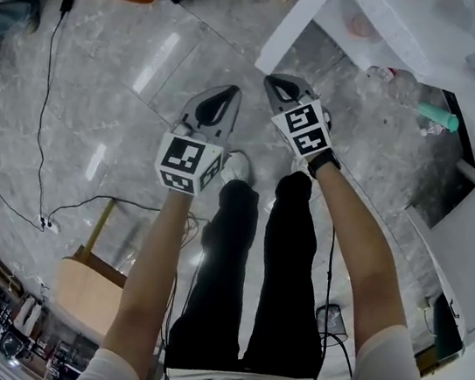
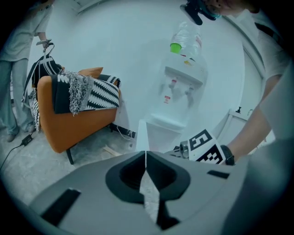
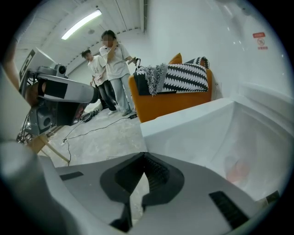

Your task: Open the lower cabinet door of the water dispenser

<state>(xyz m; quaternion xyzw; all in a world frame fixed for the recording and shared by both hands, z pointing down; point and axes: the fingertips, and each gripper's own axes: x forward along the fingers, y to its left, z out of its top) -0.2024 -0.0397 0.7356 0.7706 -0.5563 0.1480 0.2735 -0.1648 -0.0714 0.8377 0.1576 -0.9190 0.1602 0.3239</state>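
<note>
Head view — left gripper [image 1: 231, 92] and right gripper [image 1: 277, 81] side by side over grey polished stone floor [image 1: 107, 59], both aimed forward and down. White lower cabinet door [image 1: 293, 30] up and right of the right gripper's tips, a long narrow slab seen edge-on, apparently already swung out from the body. Right gripper the nearer, just beside the free edge, not touching. Left gripper further off.

Left gripper view — jaws pressed together, nothing between. Straight ahead: white water dispenser [image 2: 183, 87] carrying inverted clear bottle with green cap [image 2: 176, 47]. Door edge [image 2: 143, 135] below the taps, long axis vertical. Orange armchair [image 2: 69, 124] with black-and-white throw at left. Only view showing the whole dispenser.

Right gripper view — jaws clenched, empty. White recessed panel [image 3: 206, 133] filling the right half, close to the right of the tips; door's inner face or cabinet interior, cannot tell which. Absent from the other views.
</note>
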